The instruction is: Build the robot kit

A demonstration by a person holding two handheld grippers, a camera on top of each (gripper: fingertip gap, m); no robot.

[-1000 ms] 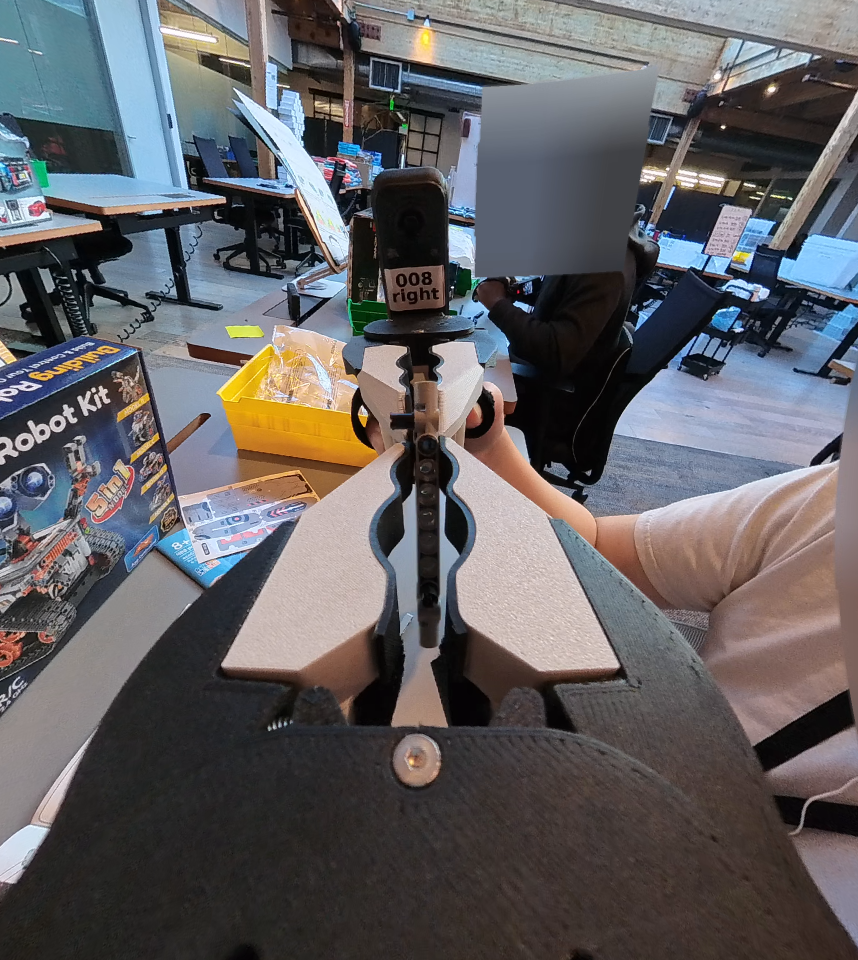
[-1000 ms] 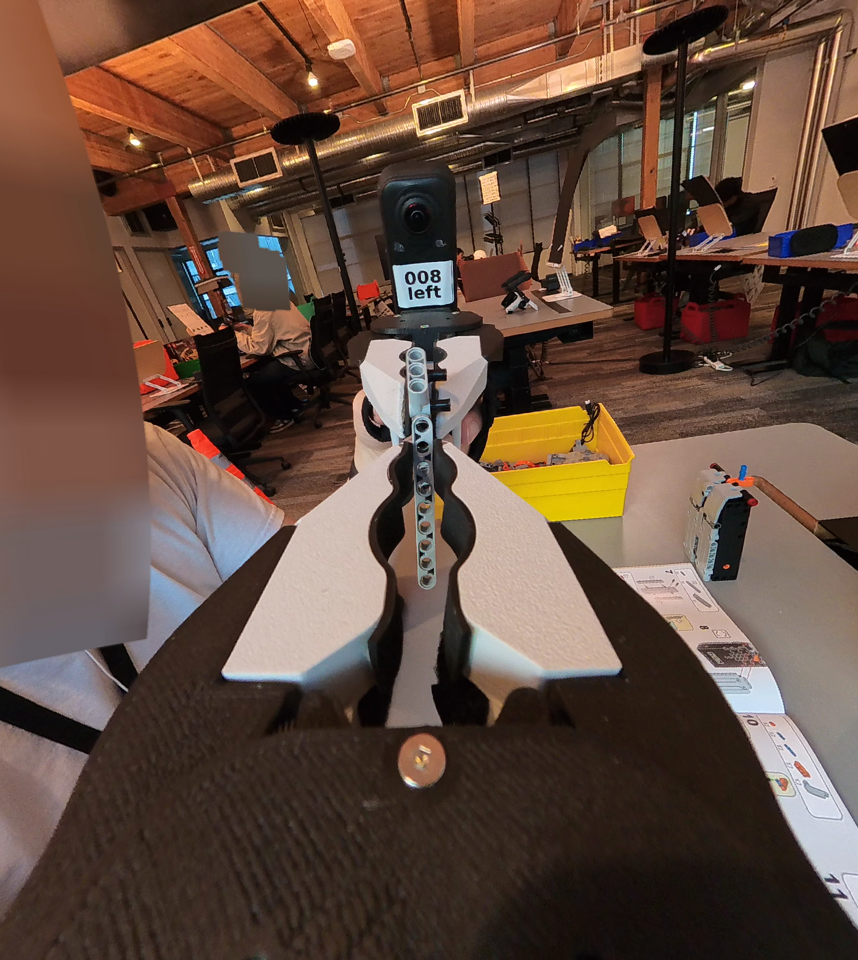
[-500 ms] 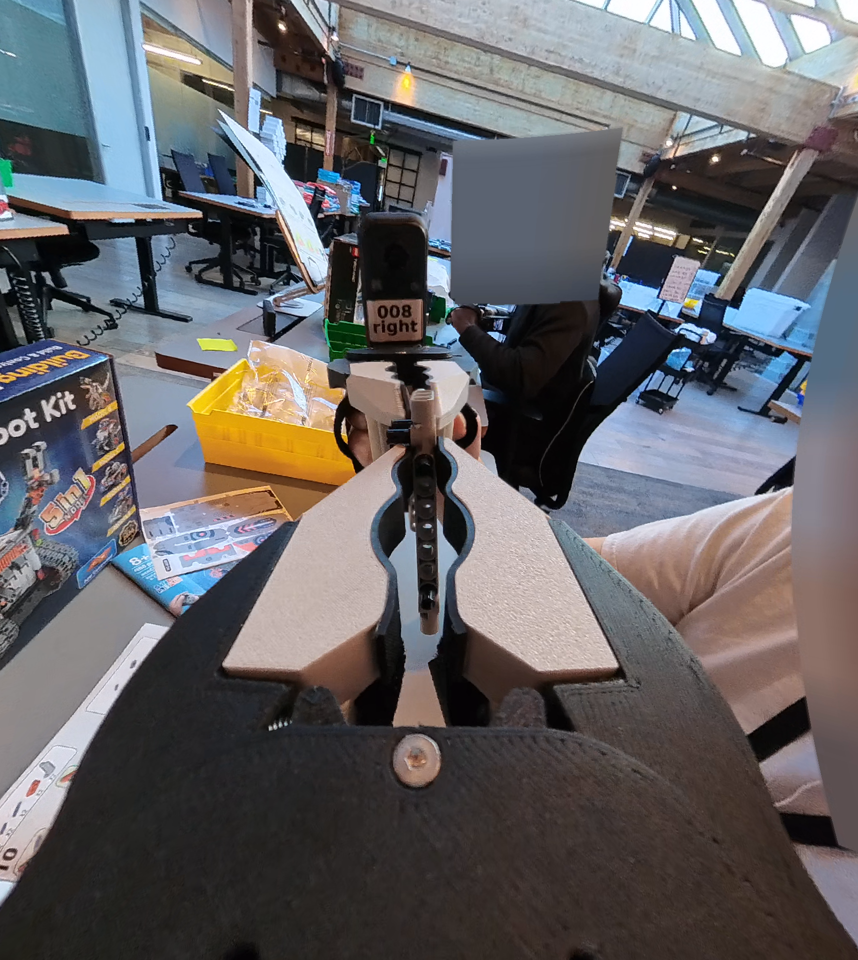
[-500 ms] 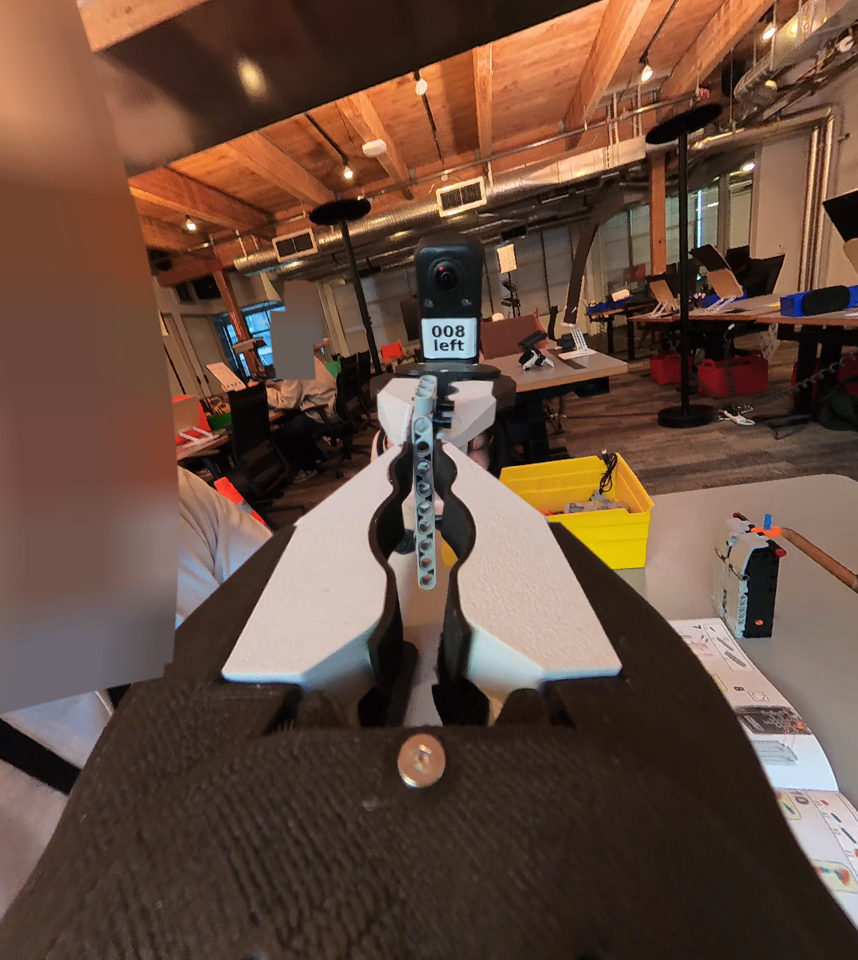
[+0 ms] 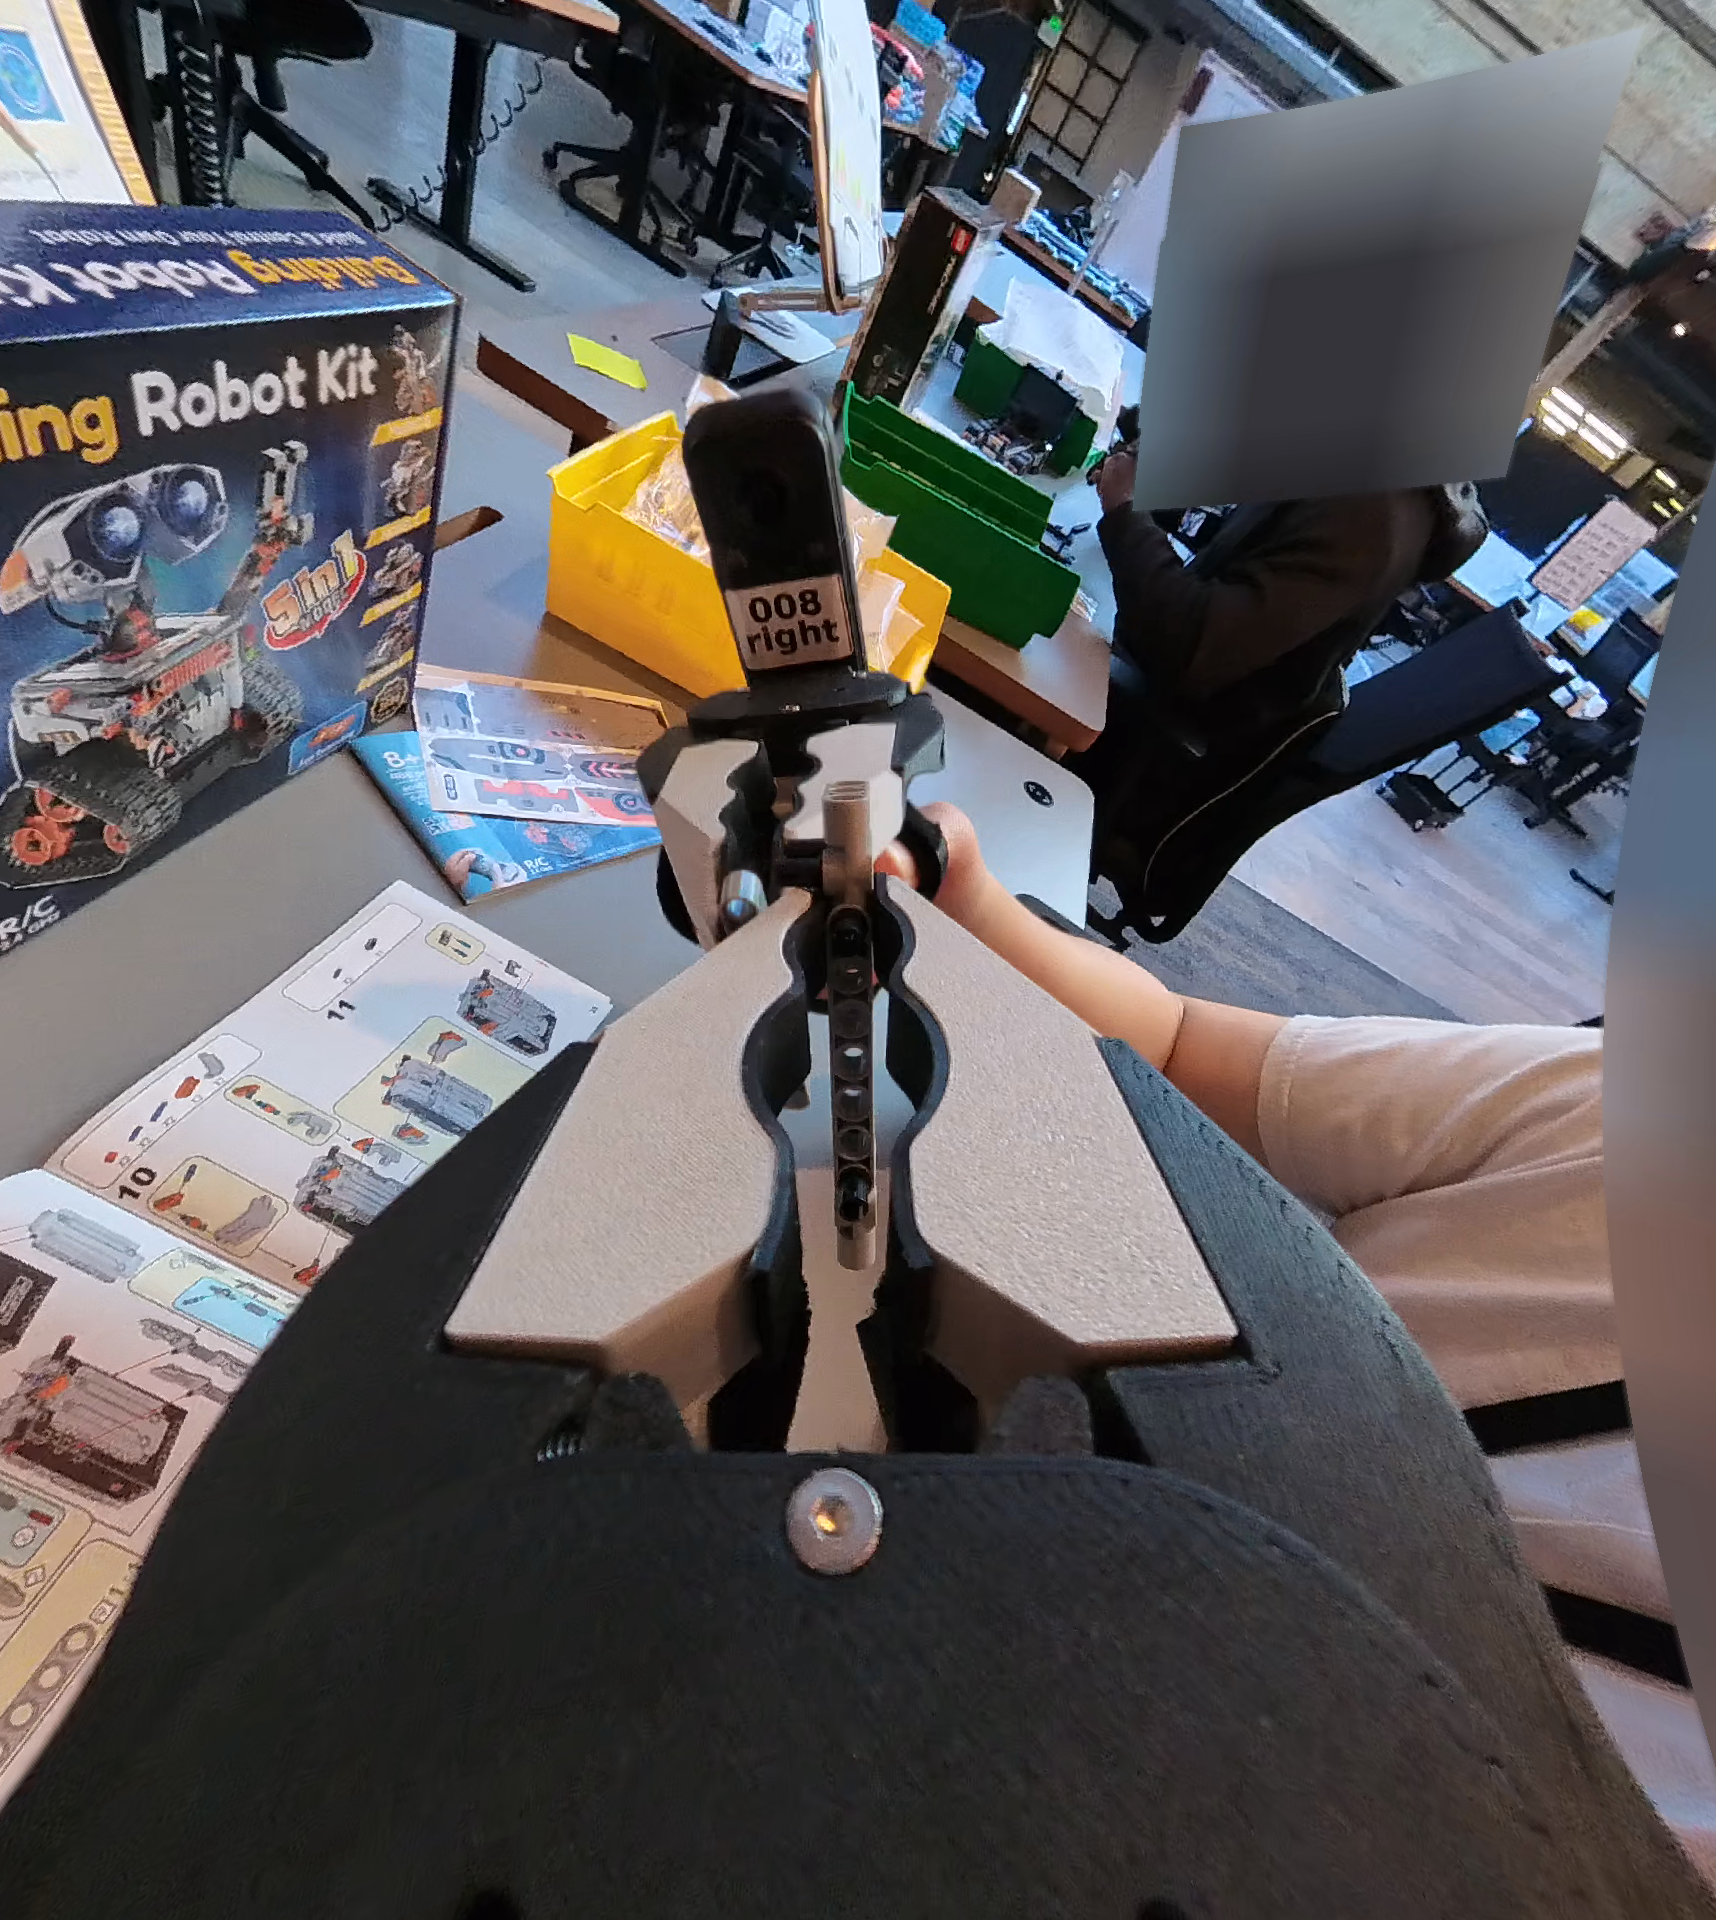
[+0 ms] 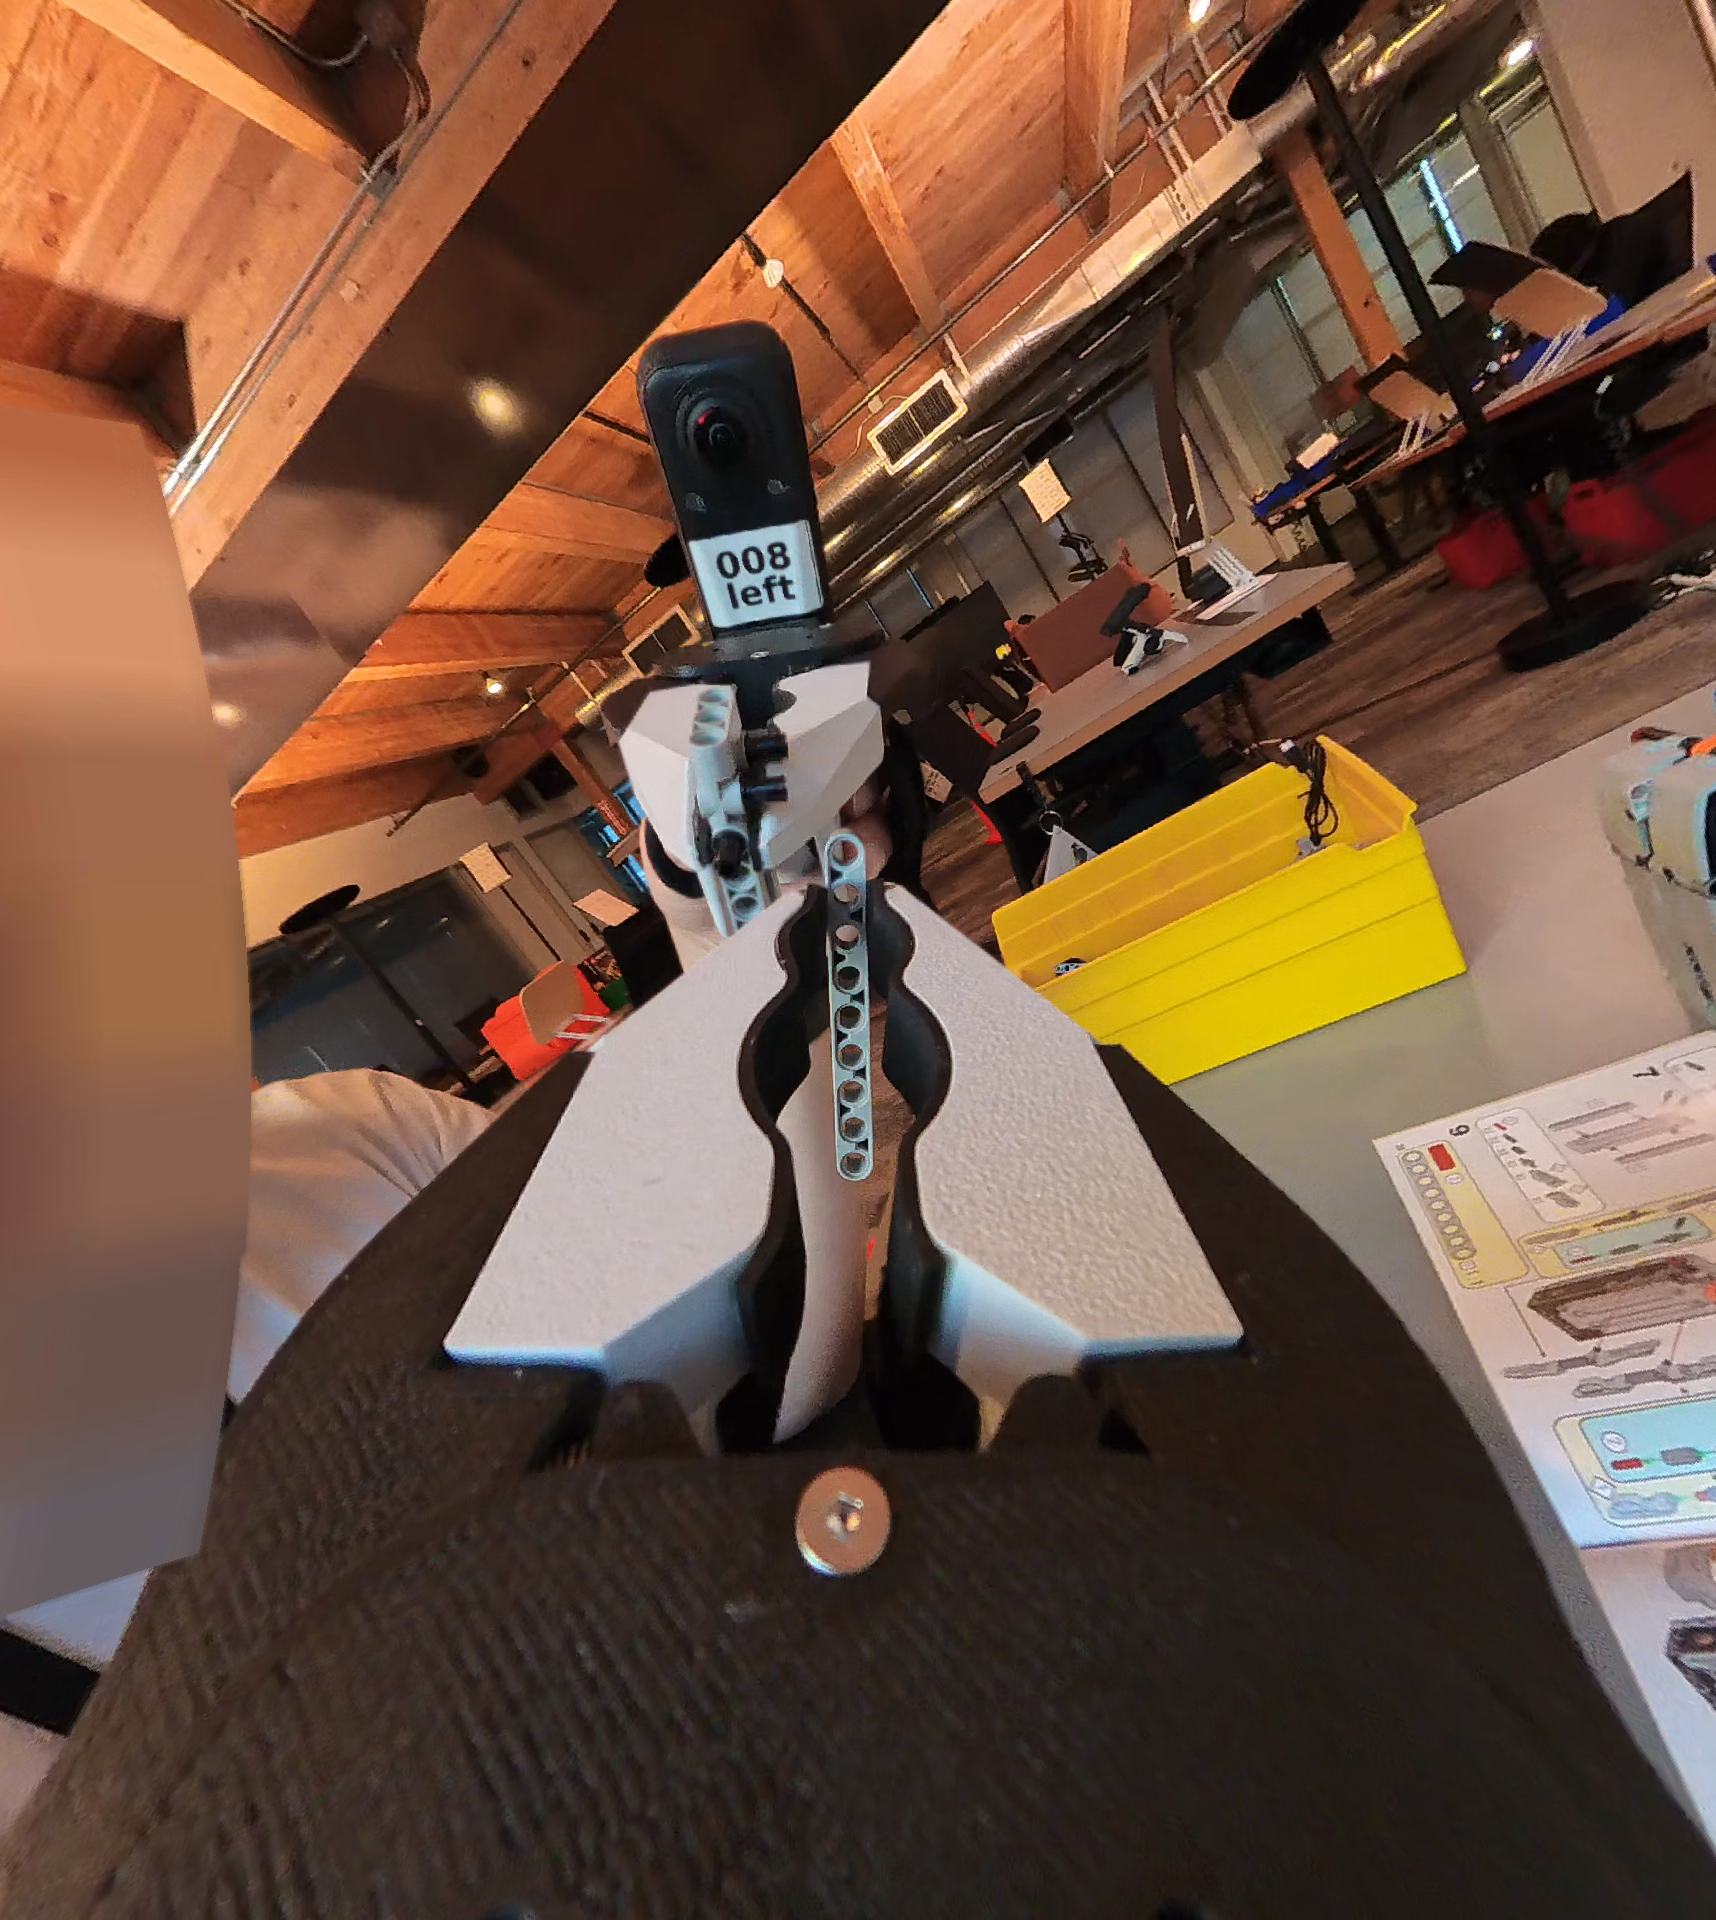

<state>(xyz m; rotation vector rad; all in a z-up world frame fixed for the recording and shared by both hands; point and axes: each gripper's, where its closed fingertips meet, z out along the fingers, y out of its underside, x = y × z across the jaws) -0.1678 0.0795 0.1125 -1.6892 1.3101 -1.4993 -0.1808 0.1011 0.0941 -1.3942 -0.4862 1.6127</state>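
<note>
Table (image 5: pixel 241 914): grey, with the items below on it.
Box (image 5: pixel 158 540): blue toy kit box, standing at the far left.
Instruction sheet (image 5: pixel 210 1164): open, lying flat before the box.
Yellow bin (image 6: pixel 1238 925): near the table's edge.
Left gripper (image 5: pixel 846 914): pinching a black strip with holes (image 5: pixel 851 1081), raised above the table.
Right gripper (image 6: pixel 849 894): pinching a grey strip with holes (image 6: pixel 846 1029); its far end meets the left gripper's piece.

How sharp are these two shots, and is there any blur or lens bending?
Left wrist view: tongs and dark perforated beam are sharp; the instruction sheet smears toward the edge. Right wrist view: light grey beam is crisp; ceiling beams tilt and bow, and the yellow bin looks slightly soft.
</note>
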